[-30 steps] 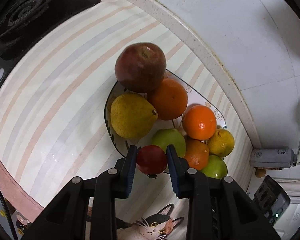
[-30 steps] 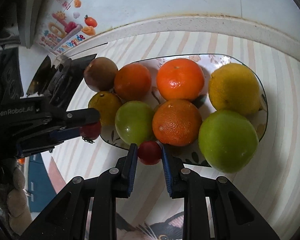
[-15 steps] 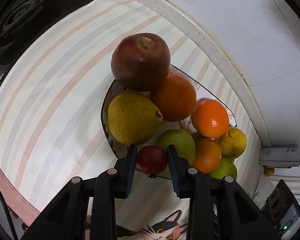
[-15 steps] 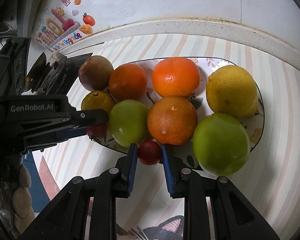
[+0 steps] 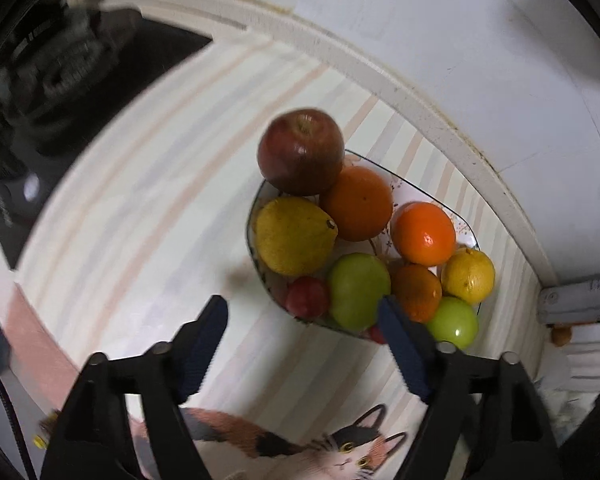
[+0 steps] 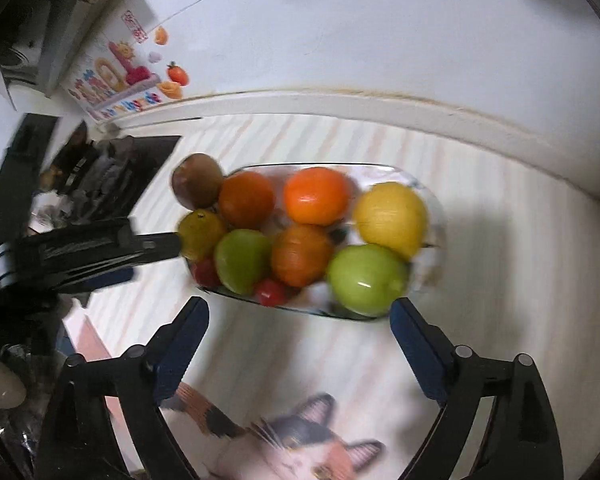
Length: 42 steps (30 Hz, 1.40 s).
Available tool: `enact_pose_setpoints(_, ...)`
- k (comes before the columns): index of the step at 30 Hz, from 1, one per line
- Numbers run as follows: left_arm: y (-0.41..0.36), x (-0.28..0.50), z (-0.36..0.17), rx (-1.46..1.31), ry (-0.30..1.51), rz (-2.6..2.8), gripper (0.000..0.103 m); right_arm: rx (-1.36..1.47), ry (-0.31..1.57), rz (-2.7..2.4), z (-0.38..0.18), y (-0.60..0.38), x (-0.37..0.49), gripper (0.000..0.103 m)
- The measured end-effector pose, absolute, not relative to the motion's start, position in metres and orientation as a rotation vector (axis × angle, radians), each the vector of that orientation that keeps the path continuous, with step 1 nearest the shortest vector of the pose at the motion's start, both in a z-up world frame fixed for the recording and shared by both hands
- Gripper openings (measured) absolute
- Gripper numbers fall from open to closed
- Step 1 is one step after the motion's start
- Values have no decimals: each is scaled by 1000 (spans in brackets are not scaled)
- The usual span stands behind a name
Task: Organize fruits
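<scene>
Your left tongs point(image 5: 302, 312) stand wide and hold nothing; your right tongs point(image 6: 298, 314) likewise. Both red cherry fruits sit at the plate's point(image 6: 436, 204) near rim: one point(image 5: 307, 297) just ahead of the left tongs beside the green apple point(image 5: 358, 296), the other point(image 6: 271, 292) just ahead of the right. A stove point(image 5: 72, 76) lies far left on the striped tabletop point(image 5: 140, 208); a cat print point(image 6: 300, 440) below.

1. The green apple point(image 6: 366, 280) has a smooth, glossy skin with a bright highlight.
2. The orange point(image 5: 423, 233) looks shiny and finely dimpled.
3. The plate point(image 5: 462, 229) looks like glazed, patterned ceramic.
4. The left claw point(image 5: 302, 326) and right claw point(image 6: 300, 326) are matt black plastic with ribbed blue pads point(image 5: 202, 344).
5. The worktop mat point(image 5: 140, 200) is smooth and striped.
</scene>
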<state>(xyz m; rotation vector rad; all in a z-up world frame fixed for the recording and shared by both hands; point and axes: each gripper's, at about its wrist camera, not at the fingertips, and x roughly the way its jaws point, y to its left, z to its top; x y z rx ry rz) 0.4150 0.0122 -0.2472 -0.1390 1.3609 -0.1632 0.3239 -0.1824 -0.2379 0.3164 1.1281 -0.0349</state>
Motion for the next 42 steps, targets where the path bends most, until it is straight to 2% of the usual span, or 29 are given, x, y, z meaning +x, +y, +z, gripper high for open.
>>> enact_pose_setpoints(2,11,403,-235,-79,1332,-152,84,275,1147,-73,-229,-189,316,96)
enact_pose_setpoints(4,9,388,-224,-12,1294,-127,96,257,1141,-88,-221,-197,307,97)
enact_pose_setpoints(5,9,381,-220,16,1279,-113,96,248,1140,-94,-218,-201,303,97)
enact_pose_setpoints(18,4,291,-153,23,1120,-23,97,206,1058,-59,-154,-228,239,97)
enact_pose_setpoints(42,-23,107,-18,46,838,-33,97,118,845,35,16,-238,64,98)
